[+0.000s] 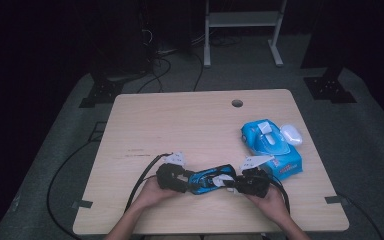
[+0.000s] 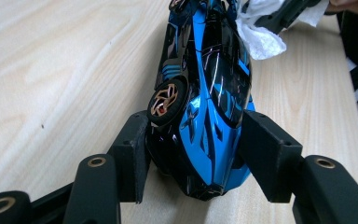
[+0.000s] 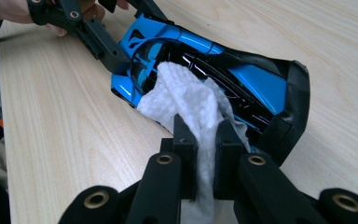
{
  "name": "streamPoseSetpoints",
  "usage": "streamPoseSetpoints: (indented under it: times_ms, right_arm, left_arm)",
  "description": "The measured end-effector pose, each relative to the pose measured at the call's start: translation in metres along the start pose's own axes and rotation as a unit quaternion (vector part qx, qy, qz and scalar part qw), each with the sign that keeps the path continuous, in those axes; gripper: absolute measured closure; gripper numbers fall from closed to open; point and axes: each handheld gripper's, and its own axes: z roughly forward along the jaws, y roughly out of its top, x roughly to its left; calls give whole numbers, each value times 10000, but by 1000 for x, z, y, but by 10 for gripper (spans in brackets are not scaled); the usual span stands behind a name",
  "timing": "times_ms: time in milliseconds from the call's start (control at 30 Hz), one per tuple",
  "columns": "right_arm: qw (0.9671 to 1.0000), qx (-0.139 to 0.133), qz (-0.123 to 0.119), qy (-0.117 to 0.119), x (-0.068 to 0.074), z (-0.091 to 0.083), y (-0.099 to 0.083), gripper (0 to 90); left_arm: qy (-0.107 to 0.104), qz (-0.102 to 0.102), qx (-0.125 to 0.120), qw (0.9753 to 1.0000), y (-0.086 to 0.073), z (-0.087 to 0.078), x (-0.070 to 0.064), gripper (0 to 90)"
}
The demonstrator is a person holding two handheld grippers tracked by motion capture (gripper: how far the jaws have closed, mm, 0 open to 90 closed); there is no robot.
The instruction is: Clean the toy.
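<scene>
Glossy blue-and-black toy car (image 1: 207,180) lying with long axis across the wooden desk (image 1: 180,125). Left tool (image 2: 193,140) clamped on one end; right tool (image 3: 204,140) pinching white wipe (image 3: 186,98) against it.

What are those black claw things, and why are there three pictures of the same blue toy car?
The claws are grippers that a person holds, one in each hand. One picture looks down from above the wooden table; the other two come from little cameras riding on each claw. The left gripper squeezes one end of the blue toy car to hold it. The right gripper pinches a white wipe lying on the car's body. A blue pack of wipes lies nearby.
</scene>
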Motion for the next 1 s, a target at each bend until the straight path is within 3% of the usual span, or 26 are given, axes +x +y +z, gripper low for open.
streamPoseSetpoints:
  times_ms: [167, 400, 600, 700, 833, 900, 1000]
  right_arm:
    - [10000, -25, 2, -28, 0, -1, -2, 823]
    - [9999, 112, -8, -28, 3, -5, 2, 822]
    - [9988, -457, -79, -158, 2, -21, 25, 820]
    - [9981, -552, -97, -250, -2, -24, 39, 818]
    - [9988, -403, -66, -272, -6, -17, 48, 817]
    - [9995, -266, -10, -187, -7, -10, 43, 818]
    - [9992, -385, 58, -70, -3, -14, 35, 818]
  left_arm:
    - [193, 345, -29, 9992, 2, 0, -6, 452]
    - [297, 631, -118, 9975, 3, -2, -12, 479]
    - [466, 976, -84, 9941, 4, -3, -21, 491]
    - [465, 1132, -201, 9923, 3, -5, -26, 517]
    - [441, 1225, -261, 9911, 2, -6, -30, 561]
    - [362, 1174, -220, 9922, 2, -5, -30, 570]
    - [262, 993, -43, 9947, 1, 1, -29, 530]
